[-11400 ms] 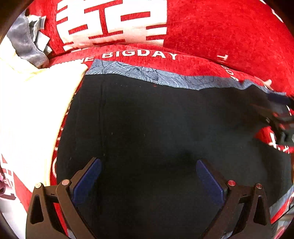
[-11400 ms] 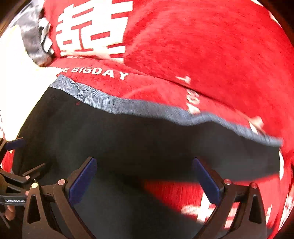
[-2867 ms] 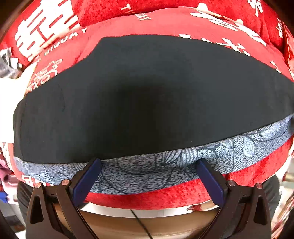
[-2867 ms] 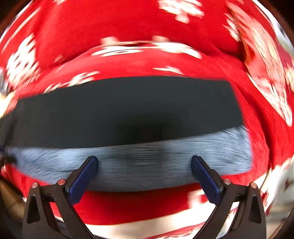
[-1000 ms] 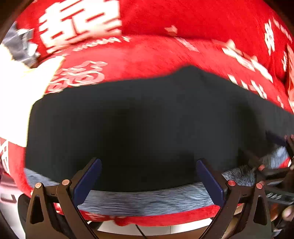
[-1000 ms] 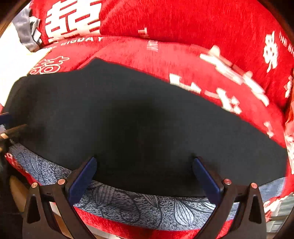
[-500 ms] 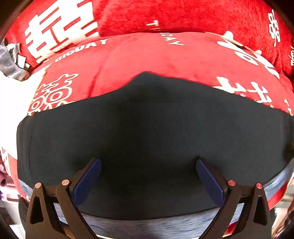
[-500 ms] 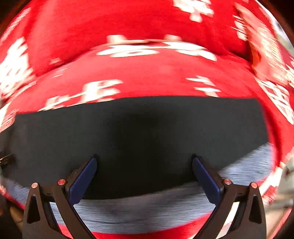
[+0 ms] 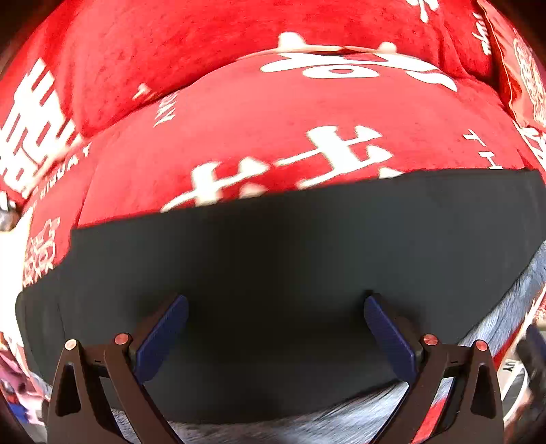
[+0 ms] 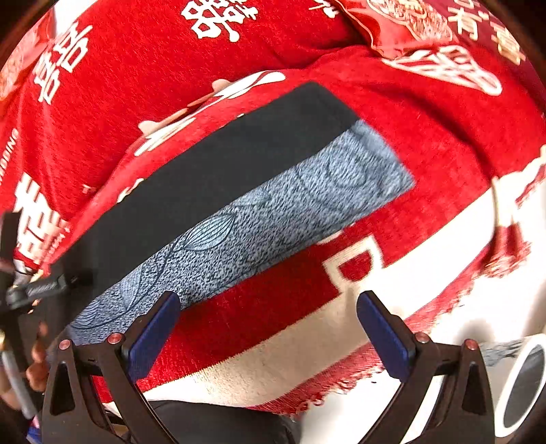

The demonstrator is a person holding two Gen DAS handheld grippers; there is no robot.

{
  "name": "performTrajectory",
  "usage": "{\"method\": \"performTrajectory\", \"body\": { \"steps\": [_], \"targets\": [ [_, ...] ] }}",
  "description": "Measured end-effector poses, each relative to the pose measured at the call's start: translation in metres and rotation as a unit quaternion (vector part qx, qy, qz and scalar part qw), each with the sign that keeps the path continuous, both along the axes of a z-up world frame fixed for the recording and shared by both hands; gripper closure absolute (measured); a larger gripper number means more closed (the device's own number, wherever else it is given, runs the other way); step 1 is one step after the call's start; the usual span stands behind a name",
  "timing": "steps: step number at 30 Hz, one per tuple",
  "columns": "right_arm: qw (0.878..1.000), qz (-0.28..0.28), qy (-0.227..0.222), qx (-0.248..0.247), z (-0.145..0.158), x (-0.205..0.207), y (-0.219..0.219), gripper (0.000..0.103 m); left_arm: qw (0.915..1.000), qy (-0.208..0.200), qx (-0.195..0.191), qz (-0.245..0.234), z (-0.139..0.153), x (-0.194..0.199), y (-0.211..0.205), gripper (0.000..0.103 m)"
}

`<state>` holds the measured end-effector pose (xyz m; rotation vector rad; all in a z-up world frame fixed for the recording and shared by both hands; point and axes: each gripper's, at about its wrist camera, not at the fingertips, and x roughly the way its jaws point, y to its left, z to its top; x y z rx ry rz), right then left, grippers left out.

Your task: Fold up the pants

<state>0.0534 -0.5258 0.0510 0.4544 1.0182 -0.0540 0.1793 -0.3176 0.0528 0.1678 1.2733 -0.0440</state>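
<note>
The black fabric pants [image 10: 218, 177] with the grey-blue leaf-patterned band [image 10: 273, 211] are lying flat as a long folded strip on the red plush cover [image 9: 273, 136] printed with white characters. In my right wrist view the strip is running diagonally from lower left to upper right, the patterned band lying along its near edge, and its far end is finishing well short of the red embroidered cushion [image 10: 409, 24] at the top.

I am holding my left gripper [image 9: 274, 328] directly over the dark cloth, its blue-padded fingers [image 9: 160, 338] spread wide and grasping nothing; whether the tips are touching the fabric, I cannot tell. I am holding my right gripper [image 10: 266, 324] off the near side of the strip, over the red and cream border of the cover, its fingers [image 10: 150, 334] likewise spread apart and empty, the left one just overlapping the patterned band's edge.

A white round object [image 10: 518, 382] is sitting at the lower right, only partly in view.
</note>
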Motion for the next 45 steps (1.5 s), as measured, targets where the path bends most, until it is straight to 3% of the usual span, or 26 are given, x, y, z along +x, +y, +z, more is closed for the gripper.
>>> {"method": "performTrajectory", "body": {
  "steps": [3, 5, 10, 13, 17, 22, 26, 28, 29, 30, 32, 36, 42, 45],
  "targets": [
    [1.000, 0.006, -0.017, 0.010, -0.008, 0.011, 0.005, 0.000, 1.0000, -0.004, 0.003, -0.005, 0.002, 0.010, -0.017, 0.000],
    [0.999, 0.003, -0.042, -0.007, -0.004, 0.020, 0.007, 0.000, 1.0000, 0.003, -0.007, 0.000, 0.001, 0.018, -0.023, 0.000],
    [0.998, 0.008, -0.069, 0.007, -0.003, 0.044, 0.007, 0.000, 0.9994, 0.002, -0.032, 0.008, -0.001, 0.019, -0.020, 0.000],
    [0.996, -0.005, -0.086, 0.009, -0.003, 0.041, 0.006, 0.000, 0.9994, -0.003, -0.036, 0.003, -0.001, 0.017, -0.019, 0.000],
    [0.993, -0.025, -0.105, 0.048, -0.008, 0.027, 0.006, 0.000, 0.9993, -0.009, -0.036, 0.002, -0.004, 0.017, -0.020, 0.000],
    [0.995, -0.004, -0.104, -0.008, -0.010, 0.053, 0.016, 0.000, 0.9992, -0.024, -0.033, -0.002, -0.005, 0.015, -0.021, 0.000],
    [0.995, -0.007, -0.094, -0.023, -0.009, 0.087, 0.014, 0.000, 0.9992, -0.014, -0.038, -0.006, -0.005, 0.015, -0.018, 0.000],
    [0.996, -0.003, -0.088, -0.014, -0.003, 0.091, 0.014, 0.017, 0.9992, -0.004, -0.041, 0.001, -0.004, 0.009, -0.013, 0.000],
    [0.997, -0.002, -0.077, -0.024, 0.000, 0.091, 0.015, 0.040, 0.9991, -0.001, -0.042, 0.001, -0.004, 0.006, -0.011, 0.000],
    [0.997, -0.004, -0.069, -0.040, 0.001, 0.091, 0.014, 0.055, 0.9991, 0.001, -0.043, 0.000, -0.003, 0.001, -0.010, 0.000],
    [0.997, -0.002, -0.061, -0.051, 0.003, 0.089, 0.012, 0.065, 0.9992, 0.002, -0.040, -0.008, -0.003, -0.008, -0.009, 0.000],
    [0.996, 0.001, -0.044, -0.072, 0.016, 0.085, 0.018, 0.074, 0.9986, 0.014, -0.046, -0.020, -0.003, -0.022, -0.005, 0.000],
    [0.971, 0.075, -0.115, -0.196, 0.083, 0.069, 0.097, 0.076, 0.9968, 0.025, -0.058, -0.049, -0.003, -0.035, 0.014, 0.000],
    [0.962, 0.100, -0.134, -0.214, 0.101, 0.068, 0.127, 0.076, 0.9966, 0.034, -0.057, -0.049, -0.003, -0.039, 0.026, 0.000]
  ]
}}
